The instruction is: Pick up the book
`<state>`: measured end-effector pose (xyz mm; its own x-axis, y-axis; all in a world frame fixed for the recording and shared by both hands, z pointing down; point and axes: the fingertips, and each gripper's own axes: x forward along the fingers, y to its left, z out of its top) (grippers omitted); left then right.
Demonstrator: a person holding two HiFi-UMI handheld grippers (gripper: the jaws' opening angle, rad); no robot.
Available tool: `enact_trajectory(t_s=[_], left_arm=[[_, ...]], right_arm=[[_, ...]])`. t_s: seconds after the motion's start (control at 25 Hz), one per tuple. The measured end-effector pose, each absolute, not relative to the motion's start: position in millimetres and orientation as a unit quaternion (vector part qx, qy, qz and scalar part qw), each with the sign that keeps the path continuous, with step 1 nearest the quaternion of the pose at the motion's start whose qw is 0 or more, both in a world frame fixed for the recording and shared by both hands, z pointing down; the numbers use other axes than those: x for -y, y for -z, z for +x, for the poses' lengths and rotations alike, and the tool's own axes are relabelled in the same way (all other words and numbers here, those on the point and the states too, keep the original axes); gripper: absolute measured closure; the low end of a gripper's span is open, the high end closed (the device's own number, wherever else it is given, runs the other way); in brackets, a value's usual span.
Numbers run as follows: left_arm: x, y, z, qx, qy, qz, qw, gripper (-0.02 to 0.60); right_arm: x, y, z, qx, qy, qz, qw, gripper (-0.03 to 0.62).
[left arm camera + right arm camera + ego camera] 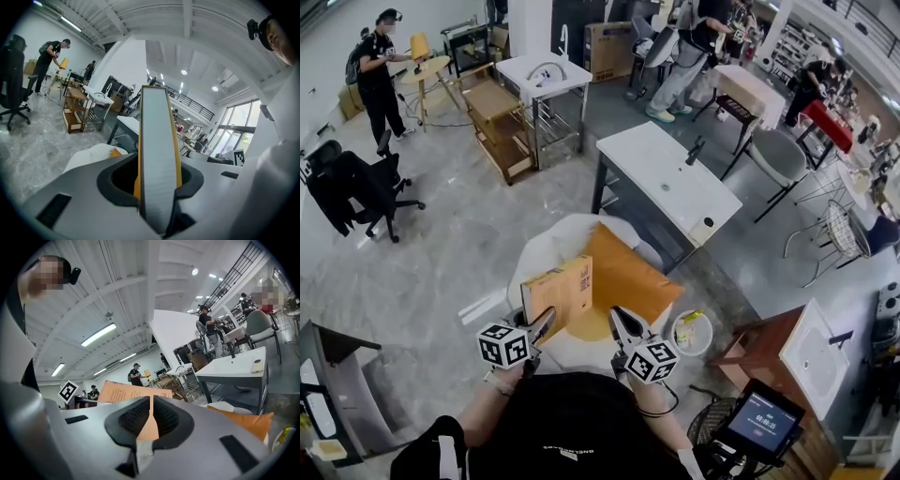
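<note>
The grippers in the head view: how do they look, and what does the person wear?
Both the left gripper and the right gripper have grey bodies and two tapering jaws with black textured pads. Each carries a white cube printed with black square markers. The person wears a black top.

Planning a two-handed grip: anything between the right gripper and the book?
Nothing visible. The book, clamped upright in the left gripper, shows unobstructed just beyond the right gripper, whose jaws are closed.
</note>
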<state>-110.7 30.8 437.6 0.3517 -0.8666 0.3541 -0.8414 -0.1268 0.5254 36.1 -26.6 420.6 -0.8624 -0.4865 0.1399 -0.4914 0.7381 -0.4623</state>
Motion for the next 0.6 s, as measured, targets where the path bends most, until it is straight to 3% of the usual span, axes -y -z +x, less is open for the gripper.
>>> enact_trajectory(t_s=[0.6], left_arm=[[-27.9,-446.9,-109.7,0.566,0.012,0.75,0.342,0.425]], right_arm=[[27.6,-429.4,37.9,0.93,-0.256,0.264,0.01,0.554]])
